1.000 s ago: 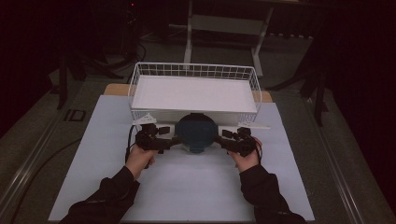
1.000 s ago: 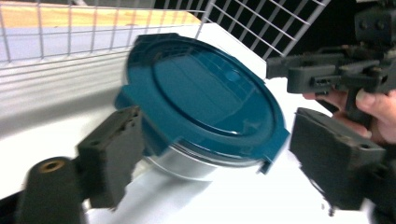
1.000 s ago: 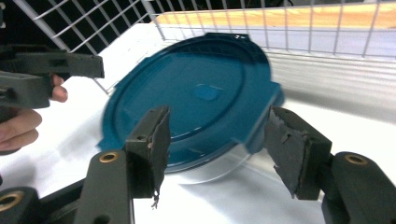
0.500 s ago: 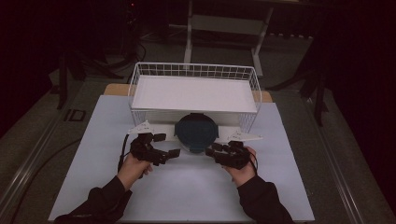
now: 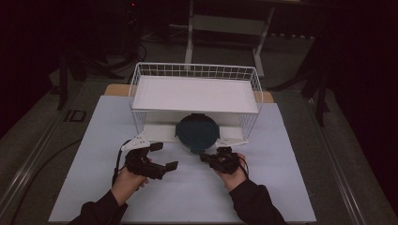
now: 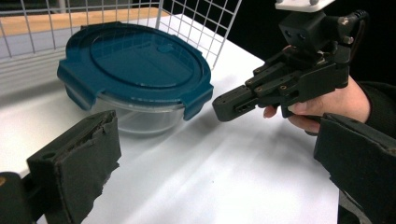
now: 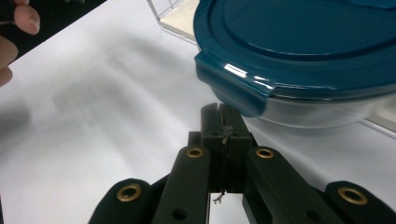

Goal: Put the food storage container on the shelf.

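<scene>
left gripper: jaws spread wide, nothing between them. i've got it off the container, which sits just ahead and to its inner side, half under the wire rack, on the white mat.

progress call: container looks placed at the front edge of the rack's lower level, lid on. neither gripper is holding it. i'd say the placing is done, or it needs one more push further under the shelf. can't tell which from here.

right gripper: jaws pressed together, empty. its jaws have just been closing, with nothing caught in them. tips sit just short of the container's near edge, apart from it as far as i can see.

view differences:
- left gripper view: shows the container from the side, clear glass bowl under the blue lid, corner latches down. also shows the right gripper from outside with jaws together, near the container's rim but not touching.
- right gripper view: pads meeting flush, one lid latch right above the tips. gap or contact there is hard to judge.
- high view: gives the layout, both hands low on the mat, rack shelf bare.
</scene>
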`<state>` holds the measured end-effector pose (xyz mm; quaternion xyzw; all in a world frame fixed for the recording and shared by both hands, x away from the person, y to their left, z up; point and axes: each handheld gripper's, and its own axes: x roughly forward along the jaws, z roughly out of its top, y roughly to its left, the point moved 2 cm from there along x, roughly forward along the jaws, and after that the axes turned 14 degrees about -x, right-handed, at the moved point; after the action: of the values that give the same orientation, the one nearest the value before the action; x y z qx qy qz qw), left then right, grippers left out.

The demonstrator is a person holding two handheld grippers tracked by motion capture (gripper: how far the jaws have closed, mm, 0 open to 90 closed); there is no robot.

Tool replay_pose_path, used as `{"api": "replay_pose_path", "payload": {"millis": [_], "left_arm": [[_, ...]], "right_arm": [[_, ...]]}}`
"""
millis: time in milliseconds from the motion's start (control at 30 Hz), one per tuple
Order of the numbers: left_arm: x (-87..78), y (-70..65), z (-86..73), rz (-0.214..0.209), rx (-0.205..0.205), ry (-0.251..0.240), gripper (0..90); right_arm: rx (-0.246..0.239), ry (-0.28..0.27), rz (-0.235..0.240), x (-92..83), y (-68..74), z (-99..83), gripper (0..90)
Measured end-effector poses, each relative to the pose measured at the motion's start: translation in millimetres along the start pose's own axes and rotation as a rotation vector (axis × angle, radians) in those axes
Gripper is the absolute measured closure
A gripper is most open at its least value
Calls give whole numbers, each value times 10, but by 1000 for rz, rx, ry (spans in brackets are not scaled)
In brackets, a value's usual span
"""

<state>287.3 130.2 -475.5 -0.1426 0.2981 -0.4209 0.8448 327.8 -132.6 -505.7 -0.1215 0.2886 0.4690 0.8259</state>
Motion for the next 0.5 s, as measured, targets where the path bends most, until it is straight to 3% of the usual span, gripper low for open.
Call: {"api": "replay_pose_path", "payload": {"millis": [167, 200, 500], "left_arm": [[3, 21, -112, 7, 0, 5, 9], [-1, 27, -118, 5, 0, 4, 8], [-41, 100, -122, 30, 6, -30, 9]], "right_arm": [[-1, -5, -21, 80, -21, 26, 900], [8, -8, -6, 91, -34, 33, 900], [4, -18, -34, 182, -110, 99, 900]]}}
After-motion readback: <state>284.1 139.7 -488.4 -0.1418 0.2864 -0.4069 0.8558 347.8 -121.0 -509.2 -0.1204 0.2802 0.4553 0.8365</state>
